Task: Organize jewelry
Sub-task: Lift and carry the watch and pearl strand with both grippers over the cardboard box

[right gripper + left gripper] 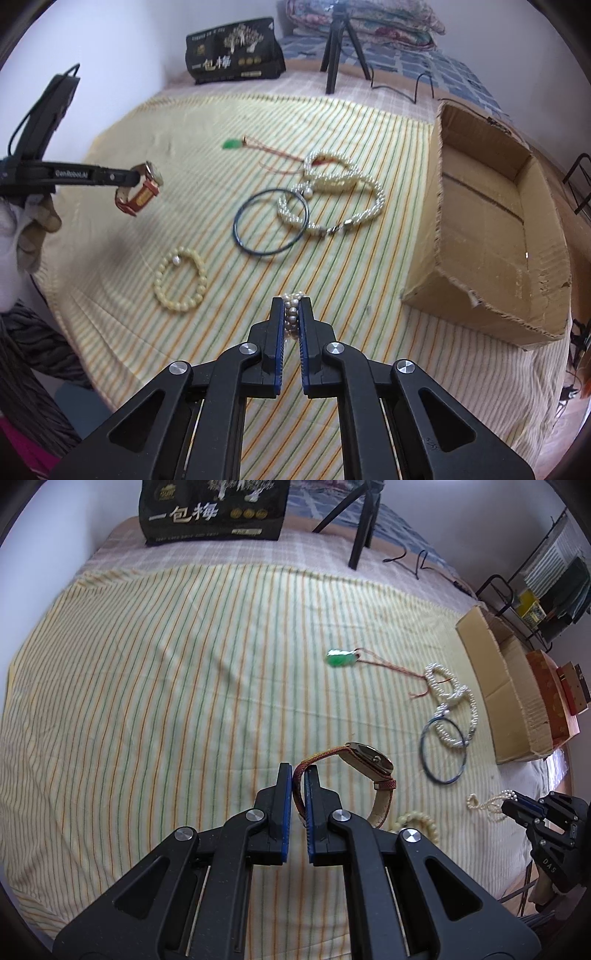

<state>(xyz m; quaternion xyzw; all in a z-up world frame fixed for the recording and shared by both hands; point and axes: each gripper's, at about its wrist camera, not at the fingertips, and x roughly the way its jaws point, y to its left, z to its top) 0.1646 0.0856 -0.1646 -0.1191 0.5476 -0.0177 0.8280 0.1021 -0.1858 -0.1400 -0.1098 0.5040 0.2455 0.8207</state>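
Note:
My left gripper (298, 775) is shut on the red strap of a wristwatch (369, 760) and holds it above the striped cloth; it also shows in the right wrist view (138, 176) with the watch (142, 190). My right gripper (291, 306) is shut on a small pearl bracelet (291, 314), also seen in the left wrist view (491, 802). On the cloth lie a cream bead bracelet (181, 280), a dark bangle (270, 221), a pearl necklace (343, 192) and a green jade pendant (232, 144) on a red cord.
An open cardboard box (487, 229) stands on the bed at the right. A black snack bag (234, 51) and a black tripod (338, 51) stand at the back. A cable (417, 88) runs behind the box. Folded quilts (369, 22) lie at the far end.

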